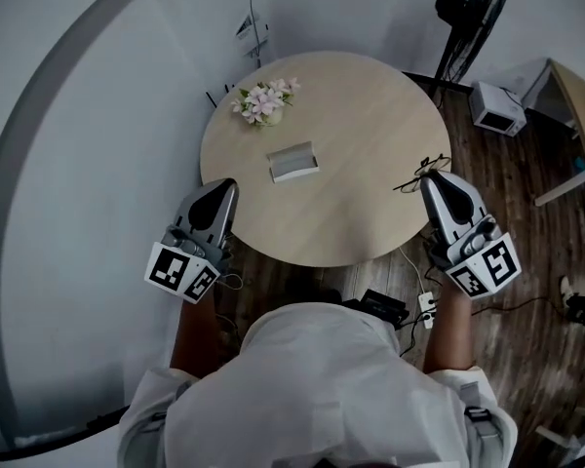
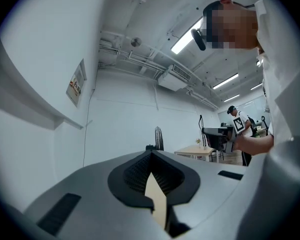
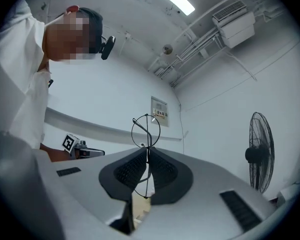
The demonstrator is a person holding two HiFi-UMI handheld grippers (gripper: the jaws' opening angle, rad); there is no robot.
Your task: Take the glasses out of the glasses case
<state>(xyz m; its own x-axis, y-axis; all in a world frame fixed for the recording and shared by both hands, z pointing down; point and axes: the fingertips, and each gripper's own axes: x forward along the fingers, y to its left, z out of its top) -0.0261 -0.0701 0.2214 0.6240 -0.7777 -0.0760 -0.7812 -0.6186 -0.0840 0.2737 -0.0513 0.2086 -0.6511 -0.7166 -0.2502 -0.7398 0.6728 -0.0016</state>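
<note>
A grey glasses case (image 1: 293, 161) lies near the middle of the round wooden table (image 1: 361, 115). Thin wire-framed glasses (image 1: 416, 175) hang over the table's right edge, pinched in my right gripper (image 1: 432, 179). In the right gripper view one round lens of the glasses (image 3: 146, 129) sticks up above the shut right gripper (image 3: 148, 156), and the frame runs down between the pads. My left gripper (image 1: 223, 191) rests at the table's left front edge, well left of the case. The left gripper (image 2: 151, 159) is shut with nothing in it.
A small bunch of pink and white flowers (image 1: 264, 101) stands at the table's far left. A floor fan (image 1: 473, 22), a white box (image 1: 497, 108) and another table (image 1: 580, 115) sit to the right on the wooden floor. Cables (image 1: 421, 305) lie by the person's feet.
</note>
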